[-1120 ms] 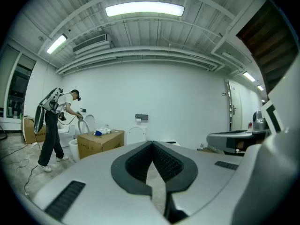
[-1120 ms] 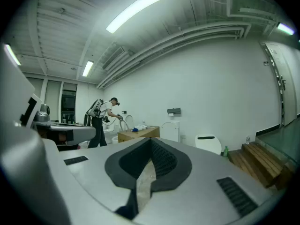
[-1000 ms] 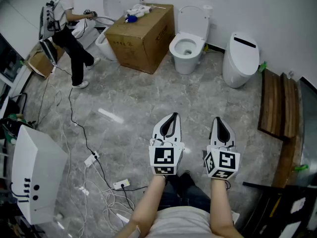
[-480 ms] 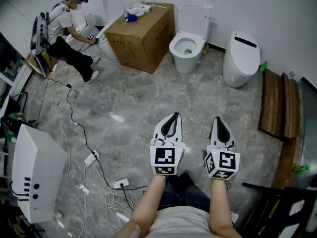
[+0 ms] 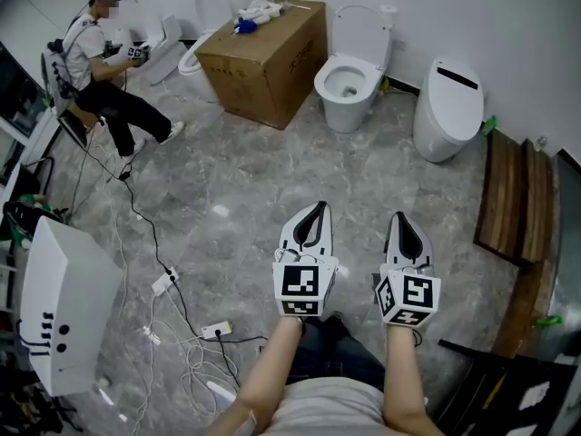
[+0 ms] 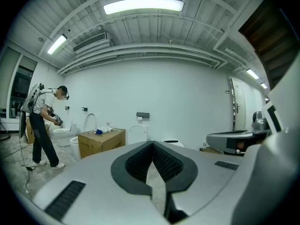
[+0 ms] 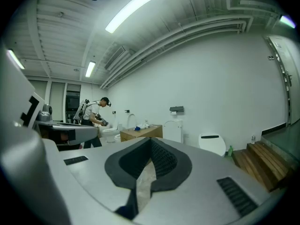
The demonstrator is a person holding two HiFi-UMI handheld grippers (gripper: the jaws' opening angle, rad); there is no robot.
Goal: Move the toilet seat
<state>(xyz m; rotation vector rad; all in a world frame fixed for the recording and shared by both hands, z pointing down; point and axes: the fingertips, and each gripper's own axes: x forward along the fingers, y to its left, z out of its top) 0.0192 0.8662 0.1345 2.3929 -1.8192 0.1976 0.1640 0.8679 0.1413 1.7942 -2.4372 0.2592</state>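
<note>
While both tools hung over the marble floor (image 5: 236, 180), the task looked unstarted. The left hand-held gripper (image 5: 315, 212) and the right hand-held gripper (image 5: 400, 221) each had jaws pressed together on nothing. The toilet seat (image 5: 324, 87) lay on its toilet (image 5: 340, 114) by the far wall, lid (image 5: 360, 33) raised, beside a cardboard box (image 5: 263, 57), well apart from both. Reaching and moving it remained.
</note>
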